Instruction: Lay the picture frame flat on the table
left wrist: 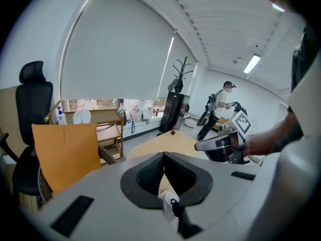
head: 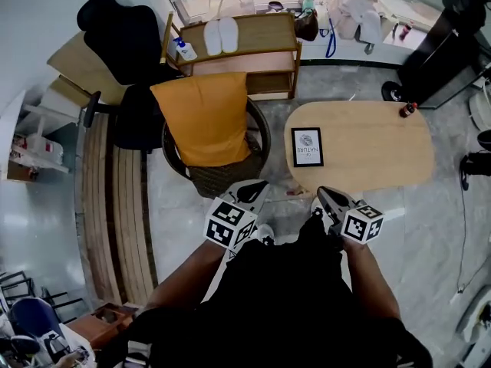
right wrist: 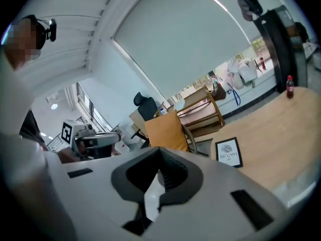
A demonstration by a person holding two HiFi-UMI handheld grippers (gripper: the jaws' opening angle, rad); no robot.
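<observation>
The black picture frame (head: 307, 146) with a white print lies flat, face up, near the left end of the oval wooden table (head: 383, 148). It also shows lying flat in the right gripper view (right wrist: 228, 151). Both grippers hang close to my body, short of the table's near edge and away from the frame. My left gripper (head: 255, 191) (left wrist: 163, 155) has its jaws together with nothing between them. My right gripper (head: 324, 196) (right wrist: 160, 153) is likewise shut and empty. Each gripper sees the other beside it.
A wicker chair with an orange cushion (head: 205, 119) stands left of the table. Behind it is a wooden shelf (head: 253, 48) holding white slippers. A small red-capped bottle (head: 407, 110) stands on the table's far right. A black office chair (head: 123, 37) and a wooden bench (head: 115, 198) are at left.
</observation>
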